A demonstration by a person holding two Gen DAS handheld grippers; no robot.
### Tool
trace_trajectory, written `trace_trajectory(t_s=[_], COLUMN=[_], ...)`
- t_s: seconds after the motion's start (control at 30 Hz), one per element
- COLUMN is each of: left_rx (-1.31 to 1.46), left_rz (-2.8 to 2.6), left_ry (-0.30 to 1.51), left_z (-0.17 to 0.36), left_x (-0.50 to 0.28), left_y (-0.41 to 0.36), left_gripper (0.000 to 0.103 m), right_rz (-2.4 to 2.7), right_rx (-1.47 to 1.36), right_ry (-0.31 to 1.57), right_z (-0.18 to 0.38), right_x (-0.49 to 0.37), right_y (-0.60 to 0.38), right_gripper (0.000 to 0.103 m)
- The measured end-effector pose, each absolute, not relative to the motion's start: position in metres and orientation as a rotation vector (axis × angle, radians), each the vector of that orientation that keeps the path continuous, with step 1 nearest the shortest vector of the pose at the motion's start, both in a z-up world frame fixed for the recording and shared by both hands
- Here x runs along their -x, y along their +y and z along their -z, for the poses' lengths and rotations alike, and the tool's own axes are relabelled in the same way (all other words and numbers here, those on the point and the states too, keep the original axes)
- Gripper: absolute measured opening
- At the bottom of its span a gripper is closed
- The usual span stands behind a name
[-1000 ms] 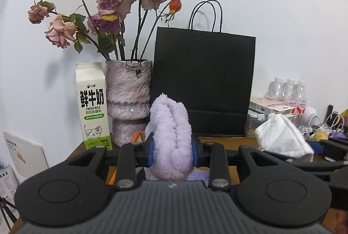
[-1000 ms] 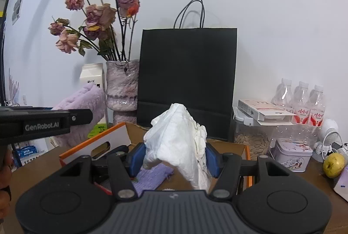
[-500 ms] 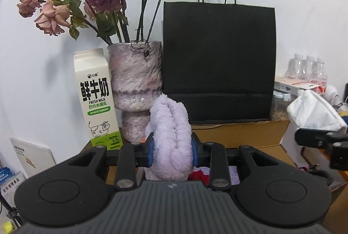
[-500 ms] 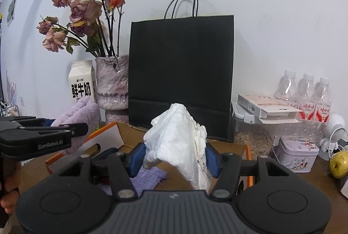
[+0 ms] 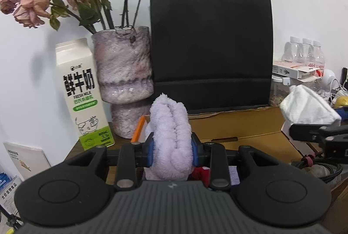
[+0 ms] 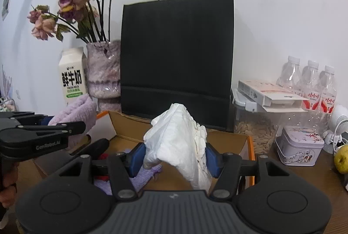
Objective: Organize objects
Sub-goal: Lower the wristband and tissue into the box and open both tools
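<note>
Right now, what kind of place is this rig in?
Probably a home or small-office side table against a white wall, used for storage. Clues: a vase of dried roses beside a milk carton, a black paper bag, and an open cardboard box holding cloths.

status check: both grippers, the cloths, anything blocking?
Left gripper shut on lilac towel. Right gripper shut on white cloth. Both above open cardboard box; nothing blocking.
</note>
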State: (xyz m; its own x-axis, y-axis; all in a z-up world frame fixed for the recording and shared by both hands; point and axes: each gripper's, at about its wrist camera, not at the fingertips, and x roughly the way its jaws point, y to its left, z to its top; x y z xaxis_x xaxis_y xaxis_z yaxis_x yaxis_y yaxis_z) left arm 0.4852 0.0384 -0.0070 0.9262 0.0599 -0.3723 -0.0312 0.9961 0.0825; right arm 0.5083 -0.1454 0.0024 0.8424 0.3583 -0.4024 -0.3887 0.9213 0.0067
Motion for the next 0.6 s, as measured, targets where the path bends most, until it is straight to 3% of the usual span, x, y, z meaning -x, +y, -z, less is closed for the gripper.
trace_trajectory(t_s=[0.33, 0.37, 0.43, 0.47, 0.5, 0.6], left_rx=[-0.089, -0.085, -0.076, -0.074, -0.07, -0.061], left_rz=[-0.008, -0.009, -0.026, -0.042, -0.067, -0.108], left_ry=[0.404, 0.404, 0.395, 0.384, 0.366, 0.351], left_z=[0.015, 0.015, 0.015, 0.014, 0.014, 0.011], left_x=[-0.495, -0.496, -0.495, -0.494, -0.493, -0.492], left_y=[0.032, 0.032, 0.033, 0.034, 0.035, 0.039], left_gripper=[0.036, 0.043, 0.073, 0.096, 0.103, 0.103], right_rz=[-0.389, -0.388, -0.383, -0.376, -0.366, -0.342], right_rx=[0.095, 0.096, 0.101, 0.1, 0.102, 0.109], right_ry=[0.437, 0.441, 0.449, 0.45, 0.449, 0.455], right_z=[0.007, 0.009, 0.011, 0.013, 0.014, 0.016], right_x=[-0.519, -0.52, -0.522, -0.522, -0.522, -0.524], right_y=[-0.139, -0.139, -0.138, -0.138, -0.138, -0.138], right_gripper=[0.06, 0.066, 0.084, 0.097, 0.103, 0.103])
